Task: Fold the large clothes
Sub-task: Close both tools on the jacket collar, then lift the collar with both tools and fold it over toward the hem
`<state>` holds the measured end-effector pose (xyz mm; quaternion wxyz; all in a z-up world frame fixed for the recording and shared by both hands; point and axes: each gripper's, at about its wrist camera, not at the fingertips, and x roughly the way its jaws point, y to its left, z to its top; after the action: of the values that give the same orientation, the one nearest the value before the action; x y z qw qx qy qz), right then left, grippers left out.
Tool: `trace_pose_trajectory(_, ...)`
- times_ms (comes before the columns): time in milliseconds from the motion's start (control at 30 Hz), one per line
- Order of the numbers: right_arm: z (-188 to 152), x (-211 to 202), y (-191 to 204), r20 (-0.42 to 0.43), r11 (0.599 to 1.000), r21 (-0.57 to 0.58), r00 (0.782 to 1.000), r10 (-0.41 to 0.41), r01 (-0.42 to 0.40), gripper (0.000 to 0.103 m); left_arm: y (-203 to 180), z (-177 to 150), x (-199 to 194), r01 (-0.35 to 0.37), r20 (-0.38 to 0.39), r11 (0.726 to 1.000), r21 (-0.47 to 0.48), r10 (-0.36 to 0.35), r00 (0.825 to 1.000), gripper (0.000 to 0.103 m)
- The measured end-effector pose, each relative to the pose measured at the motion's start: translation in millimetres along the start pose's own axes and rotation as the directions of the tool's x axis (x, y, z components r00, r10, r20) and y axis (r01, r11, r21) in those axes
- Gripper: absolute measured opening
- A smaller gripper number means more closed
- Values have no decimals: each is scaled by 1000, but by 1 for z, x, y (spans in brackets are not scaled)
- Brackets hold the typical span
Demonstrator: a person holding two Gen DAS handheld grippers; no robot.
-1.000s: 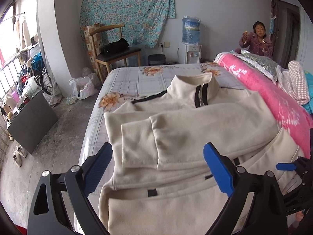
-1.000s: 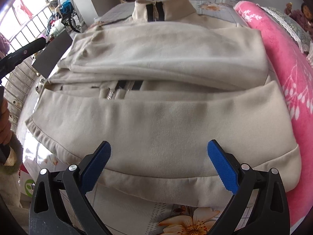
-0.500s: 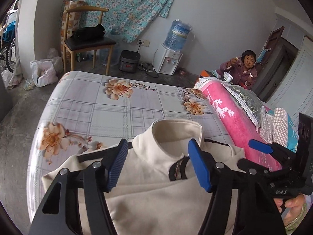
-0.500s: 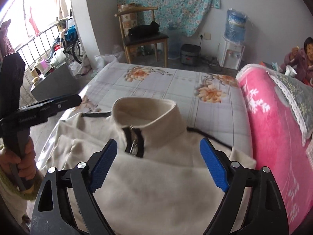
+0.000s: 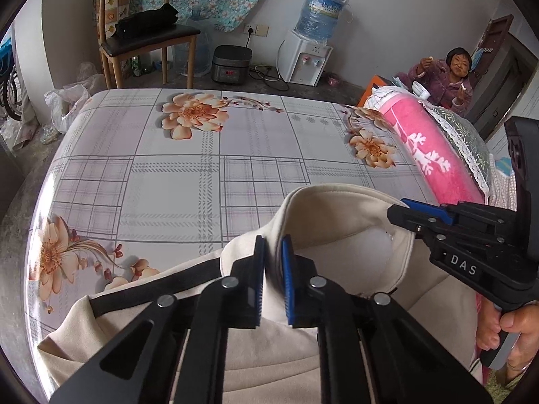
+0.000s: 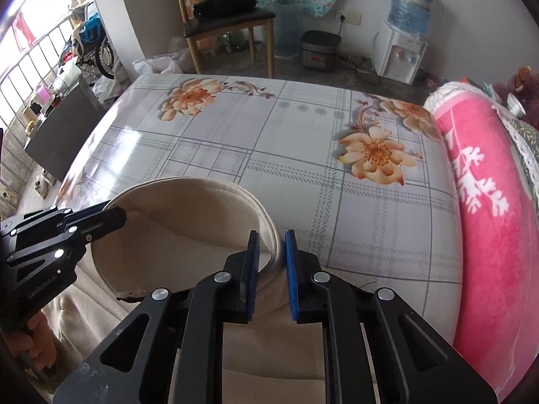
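Note:
A cream zip-up jacket point(image 5: 269, 353) lies on the floral bed sheet point(image 5: 168, 185), its stand-up collar point(image 5: 337, 208) towards the far end of the bed. My left gripper point(image 5: 272, 242) is shut on the collar's left side, with cream fabric pinched between the blue pads. On the collar's right side point(image 6: 266, 225), my right gripper point(image 6: 272, 235) has its jaws closing, and the pads press on the fabric. Each gripper shows in the other's view: the right gripper point(image 5: 409, 208) at the collar's right rim, the left gripper point(image 6: 118, 213) at its left rim.
A rolled pink blanket point(image 6: 488, 202) runs along the bed's right side. Beyond the bed's far edge stand a wooden chair point(image 5: 148, 37), a rice cooker point(image 5: 230, 67) and a water dispenser point(image 5: 306, 57). A person point(image 5: 448, 80) sits at the far right.
Both grippers travelled from the jacket's lower half up to its collar. Their jaws went from wide open to closed on the collar's two sides.

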<state>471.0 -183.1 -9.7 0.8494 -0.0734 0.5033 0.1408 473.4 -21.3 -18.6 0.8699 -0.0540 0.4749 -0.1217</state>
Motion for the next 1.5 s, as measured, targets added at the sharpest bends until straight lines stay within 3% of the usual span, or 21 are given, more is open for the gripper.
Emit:
trace_pose_trajectory(233,-23,-40,16,63,996,-85,998,-23,28,4,-6,-23,-40,-14,40,998,60,12,999,5)
trace_pose_trajectory(500,-72,-83,26,98,993,-114,995,0,11,4,-18,-77,-90,-4,85,991,130,-7,996,5)
trace_pose_trajectory(767,-122,-60,36,53,989,-138,997,-51,58,5,-15,-116,-74,-78,84,986,146,66,994,5)
trace_pose_trajectory(833,-128,-54,32,33,991,-129,999,-19,24,9,-10,-121,-66,-91,78,985,145,80,994,5)
trace_pose_trajectory(867,-130,-57,30,29,992,-123,1000,1,3,18,-9,-124,-63,-92,72,985,145,82,994,5)
trace_pose_trajectory(900,-131,-63,27,30,993,-117,999,36,-33,34,-7,-127,-62,-89,68,985,146,80,994,5)
trace_pose_trajectory(967,-131,-84,21,77,990,-100,991,111,-103,48,-6,-131,-61,-86,71,984,156,75,995,5)
trace_pose_trajectory(1067,-119,-122,14,160,972,-74,959,233,-223,49,-8,-133,-61,-86,73,982,170,75,995,5)
trace_pose_trajectory(1167,-94,-136,8,214,953,-19,930,300,-303,49,-10,-135,-62,-85,75,981,176,73,995,5)
trace_pose_trajectory(1233,-78,-124,12,206,953,9,933,295,-303,45,-9,-136,-61,-80,69,982,169,69,995,5)
trace_pose_trajectory(1300,-69,-100,20,158,952,24,941,299,-306,29,-8,-137,-60,-72,62,985,160,63,996,5)
trace_pose_trajectory(1367,-70,-68,32,74,957,29,955,287,-289,23,-5,-137,-61,-55,55,987,152,47,997,5)
trace_pose_trajectory(1500,-94,-22,50,-48,967,7,966,255,-255,19,3,-138,-74,14,24,992,125,-18,1000,9)
